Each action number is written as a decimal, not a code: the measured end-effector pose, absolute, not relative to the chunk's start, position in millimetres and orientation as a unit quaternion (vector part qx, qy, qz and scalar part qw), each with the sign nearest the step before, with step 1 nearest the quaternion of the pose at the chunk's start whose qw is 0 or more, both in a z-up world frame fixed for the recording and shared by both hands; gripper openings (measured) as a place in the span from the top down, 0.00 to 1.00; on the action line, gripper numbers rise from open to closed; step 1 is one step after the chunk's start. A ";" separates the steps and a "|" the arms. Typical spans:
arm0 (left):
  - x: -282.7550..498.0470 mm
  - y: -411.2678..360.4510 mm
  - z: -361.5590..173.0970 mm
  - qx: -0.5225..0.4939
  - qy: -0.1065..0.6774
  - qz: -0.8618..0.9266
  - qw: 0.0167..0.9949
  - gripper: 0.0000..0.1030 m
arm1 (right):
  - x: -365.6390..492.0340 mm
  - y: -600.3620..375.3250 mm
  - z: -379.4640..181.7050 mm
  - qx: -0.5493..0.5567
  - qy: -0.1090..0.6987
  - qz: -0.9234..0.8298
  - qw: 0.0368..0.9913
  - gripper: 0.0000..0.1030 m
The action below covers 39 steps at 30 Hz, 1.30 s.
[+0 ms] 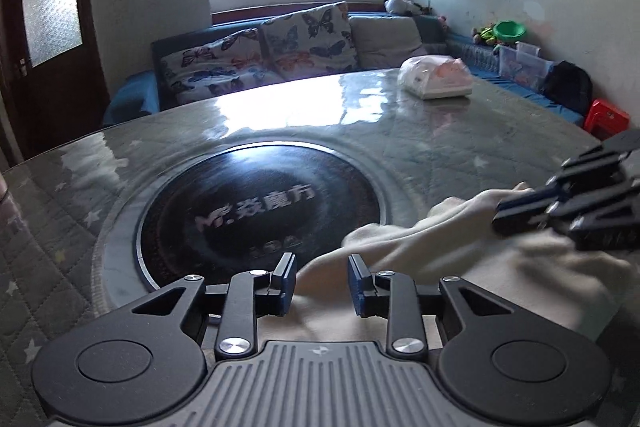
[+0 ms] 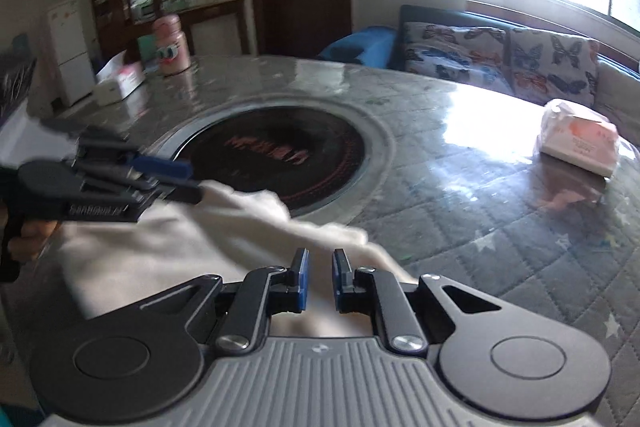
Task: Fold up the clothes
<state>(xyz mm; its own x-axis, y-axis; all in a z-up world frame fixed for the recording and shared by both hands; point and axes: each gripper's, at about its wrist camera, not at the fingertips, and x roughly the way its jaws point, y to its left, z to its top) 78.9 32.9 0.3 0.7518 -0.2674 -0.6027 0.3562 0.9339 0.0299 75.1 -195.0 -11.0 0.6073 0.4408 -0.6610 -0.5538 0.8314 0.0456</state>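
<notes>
A cream garment (image 1: 460, 247) lies bunched on the near part of the round table, its edge reaching the dark centre disc; it also shows in the right wrist view (image 2: 248, 227). My left gripper (image 1: 322, 281) is open just above the cloth's near edge, with cloth showing between the fingers but not clamped. It also shows at the left of the right wrist view (image 2: 176, 179), over the cloth. My right gripper (image 2: 320, 277) is open over the cloth, nothing clamped. It also shows at the right of the left wrist view (image 1: 516, 211), resting near the cloth's top.
The table (image 1: 440, 155) has a quilted cover under glossy plastic and a dark centre disc (image 1: 260, 215). A bagged tissue pack (image 1: 438, 77) sits at the far right. A pink jar (image 2: 172, 47) and a white box (image 2: 120, 83) stand far left. A sofa (image 1: 280, 43) lies behind.
</notes>
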 end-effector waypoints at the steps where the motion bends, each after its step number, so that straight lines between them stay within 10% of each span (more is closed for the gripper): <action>1: 78.2 28.3 0.4 0.074 0.309 -0.173 0.932 0.70 | 74.1 -193.9 -15.3 -0.086 0.351 0.277 0.890 0.90; 39: 17.5 -10.9 -1.0 0.083 0.304 -0.182 0.931 0.55 | 5.8 -248.8 -11.6 -0.045 0.335 0.243 0.909 0.76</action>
